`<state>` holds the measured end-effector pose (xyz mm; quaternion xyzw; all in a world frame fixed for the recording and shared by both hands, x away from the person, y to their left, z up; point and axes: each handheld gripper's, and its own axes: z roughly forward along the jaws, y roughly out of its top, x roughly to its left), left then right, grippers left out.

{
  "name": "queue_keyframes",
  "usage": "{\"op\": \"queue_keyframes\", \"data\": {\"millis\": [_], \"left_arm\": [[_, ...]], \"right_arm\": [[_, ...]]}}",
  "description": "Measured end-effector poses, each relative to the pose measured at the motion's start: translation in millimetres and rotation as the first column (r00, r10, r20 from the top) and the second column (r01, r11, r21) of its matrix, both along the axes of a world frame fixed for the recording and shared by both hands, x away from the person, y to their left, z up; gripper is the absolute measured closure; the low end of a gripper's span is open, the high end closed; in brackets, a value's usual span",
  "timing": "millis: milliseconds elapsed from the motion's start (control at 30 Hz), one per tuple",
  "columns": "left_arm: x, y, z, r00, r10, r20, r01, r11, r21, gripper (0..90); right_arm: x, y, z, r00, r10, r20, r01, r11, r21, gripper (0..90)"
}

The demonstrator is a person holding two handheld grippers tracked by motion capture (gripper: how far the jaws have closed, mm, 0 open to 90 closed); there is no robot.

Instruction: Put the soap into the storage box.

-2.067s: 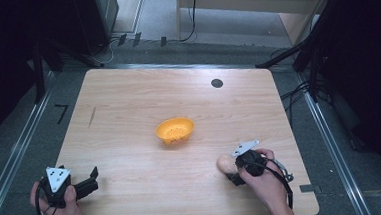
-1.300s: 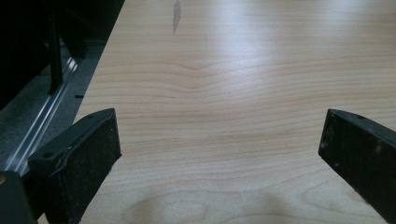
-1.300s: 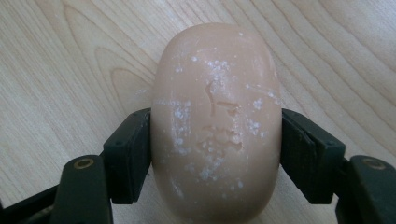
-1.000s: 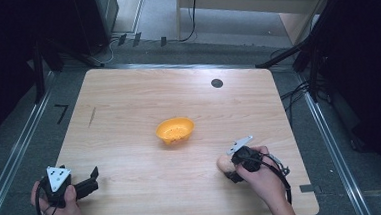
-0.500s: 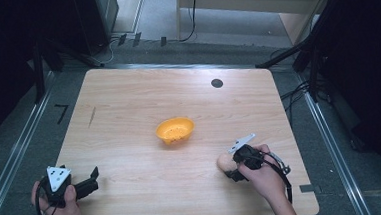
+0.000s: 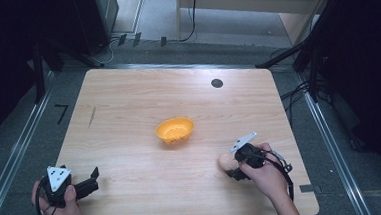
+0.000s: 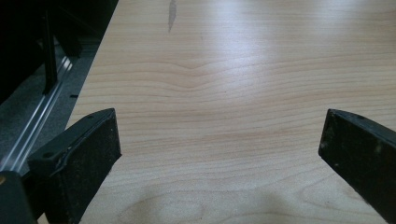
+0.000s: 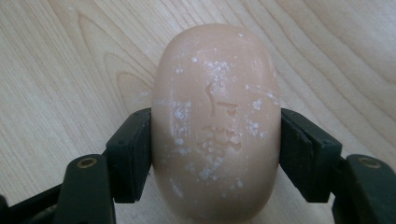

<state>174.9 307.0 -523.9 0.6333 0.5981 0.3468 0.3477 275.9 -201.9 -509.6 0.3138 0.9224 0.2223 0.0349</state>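
I've got my right hand-held gripper clenched across the oval peach soap bar — orange plastic bowl ahead-left.

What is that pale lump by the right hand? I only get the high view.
Observer: A peach-coloured soap bar, oval, with a stamped mark and white flecks.
Operator: Is it gripped?
Observer: Yes. The right gripper has one pad pressed on each long side.
Operator: And the left one?
Observer: The left gripper has its jaws spread wide, with bare wooden table between them.
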Motion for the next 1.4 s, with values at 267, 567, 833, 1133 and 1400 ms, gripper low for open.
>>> {"op": "queue_keyframes", "data": {"millis": [267, 567, 833, 1133, 1400], "left_arm": [[0.1, 0.0, 0.0, 1.0, -0.001, -0.002, 0.001, 1.0, -0.001, 0.0], [0.5, 0.8, -0.1, 1.0, -0.005, -0.002, 0.005, 1.0, -0.007, 0.0], [0.6, 1.1, -0.1, 0.9999, -0.009, -0.005, 0.009, 0.9999, -0.008, 0.0], [1.4, 0.9, -0.1, 0.9999, -0.008, -0.007, 0.008, 0.9999, -0.008, 0.0], [1.3, 1.2, 0.0, 0.9999, -0.009, -0.006, 0.009, 0.9999, -0.009, 0.0]], "right_arm": [[4.3, 1.5, 12.2, 0.9994, 0.022, 0.028, -0.022, 0.9998, 0.003, 33.4], [11.6, 7.1, 22.9, 0.9984, 0.043, 0.038, -0.043, 0.9991, -0.007, 33.4], [19.8, 9.7, 33.1, 0.9968, 0.063, 0.05, -0.063, 0.998, -0.01, 33.4], [26.4, 12.7, 39.0, 0.9945, 0.092, 0.051, -0.092, 0.9957, -0.015, 33.4], [34.7, 16.4, 51.3, 0.986, 0.142, 0.087, -0.139, 0.9895, -0.041, 33.5]]}}
